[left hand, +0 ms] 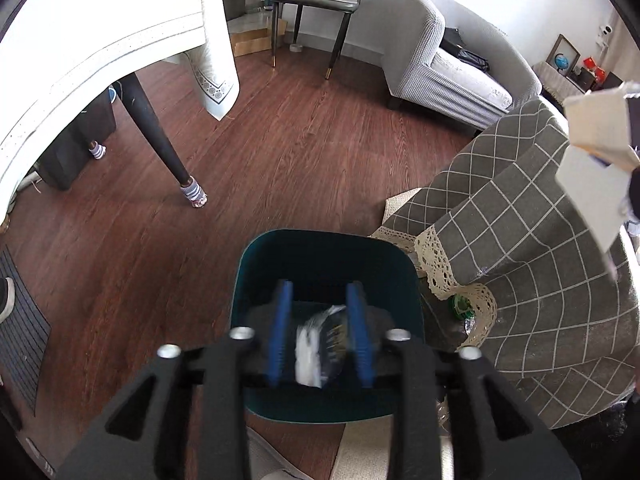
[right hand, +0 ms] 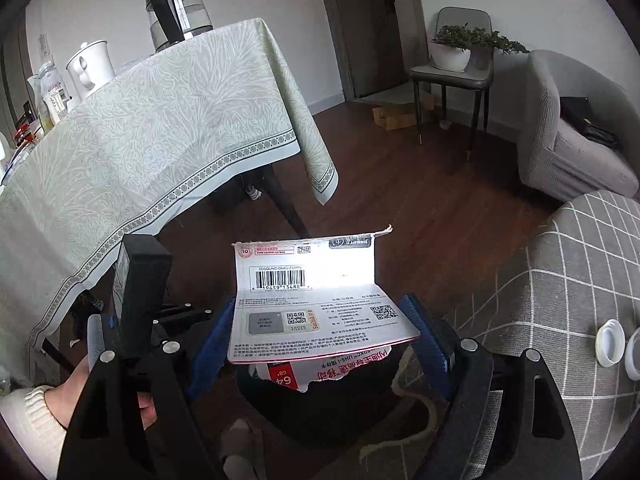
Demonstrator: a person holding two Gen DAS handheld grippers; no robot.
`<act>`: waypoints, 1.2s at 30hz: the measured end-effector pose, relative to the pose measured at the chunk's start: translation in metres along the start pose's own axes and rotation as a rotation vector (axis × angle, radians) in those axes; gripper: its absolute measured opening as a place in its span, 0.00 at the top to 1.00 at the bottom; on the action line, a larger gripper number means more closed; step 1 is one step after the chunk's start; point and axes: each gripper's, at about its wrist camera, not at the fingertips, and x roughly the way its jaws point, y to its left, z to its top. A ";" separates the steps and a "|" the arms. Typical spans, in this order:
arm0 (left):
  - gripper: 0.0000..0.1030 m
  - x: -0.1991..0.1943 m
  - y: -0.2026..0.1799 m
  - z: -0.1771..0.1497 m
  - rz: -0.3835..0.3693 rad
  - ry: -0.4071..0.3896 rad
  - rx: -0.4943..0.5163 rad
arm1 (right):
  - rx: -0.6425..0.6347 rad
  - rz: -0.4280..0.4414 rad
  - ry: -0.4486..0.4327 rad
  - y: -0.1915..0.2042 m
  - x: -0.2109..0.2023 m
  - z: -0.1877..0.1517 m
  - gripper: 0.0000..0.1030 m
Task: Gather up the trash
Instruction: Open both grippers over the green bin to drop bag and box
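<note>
The left gripper [left hand: 320, 300] hung straight above the dark teal bin [left hand: 248, 280], pointing steeply down into it. Its blue pads stood apart, and a crumpled clear wrapper [left hand: 320, 344] lay between them. The wrapper was blurred and, as far as I could tell, not pinched. The right gripper [right hand: 320, 308] was clamped wide across a folded card pack [right hand: 320, 312], one pad on each side edge.

The bin stood on the wood floor, tight against the lace-edged corner of the grey checked cloth [left hand: 540, 280]. The card pack was held in the air above the bin's mouth, a little to the side of the left gripper. The wrapper was over the bin's opening, low between the left pads.

To my eye the step in hand was the drop. The left load looked all but released, and the card was next. That called for the right gripper to tip the card further over the rim and spread its pads so the card fell clear inside.

The card's long axis ran away from the right gripper. Its barcode flap was bent upward and pointed toward the draped table [right hand: 160, 128], while its torn red end hung back down toward the bin.

Two white caps [right hand: 610, 342] sat near the checked cloth's edge, perhaps later pickings.
</note>
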 end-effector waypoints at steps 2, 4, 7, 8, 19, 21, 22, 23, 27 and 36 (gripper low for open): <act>0.53 -0.003 0.006 -0.001 0.007 -0.013 -0.012 | 0.003 0.002 0.017 0.002 0.009 -0.002 0.20; 0.45 -0.007 0.010 -0.001 0.017 -0.028 -0.022 | 0.004 0.002 0.032 0.003 0.016 -0.004 0.20; 0.38 -0.015 0.018 0.002 0.033 -0.053 -0.040 | -0.004 -0.008 0.053 0.005 0.028 -0.006 0.20; 0.37 -0.019 0.021 0.002 0.040 -0.064 -0.045 | -0.007 -0.012 0.062 0.006 0.033 -0.007 0.20; 0.24 -0.066 0.030 0.013 0.075 -0.193 -0.075 | -0.017 -0.054 0.216 0.006 0.099 -0.040 0.20; 0.24 -0.076 0.028 0.016 0.064 -0.217 -0.078 | -0.027 -0.059 0.241 0.008 0.107 -0.047 0.20; 0.24 -0.081 0.026 0.017 0.057 -0.230 -0.079 | -0.033 -0.062 0.252 0.009 0.111 -0.050 0.20; 0.24 -0.085 0.025 0.019 0.053 -0.243 -0.080 | -0.038 -0.065 0.263 0.010 0.115 -0.054 0.20; 0.22 -0.100 0.019 0.024 0.026 -0.281 -0.089 | -0.050 -0.070 0.305 0.013 0.127 -0.064 0.18; 0.20 -0.116 0.001 0.028 0.001 -0.329 -0.055 | -0.051 -0.065 0.344 0.015 0.130 -0.074 0.13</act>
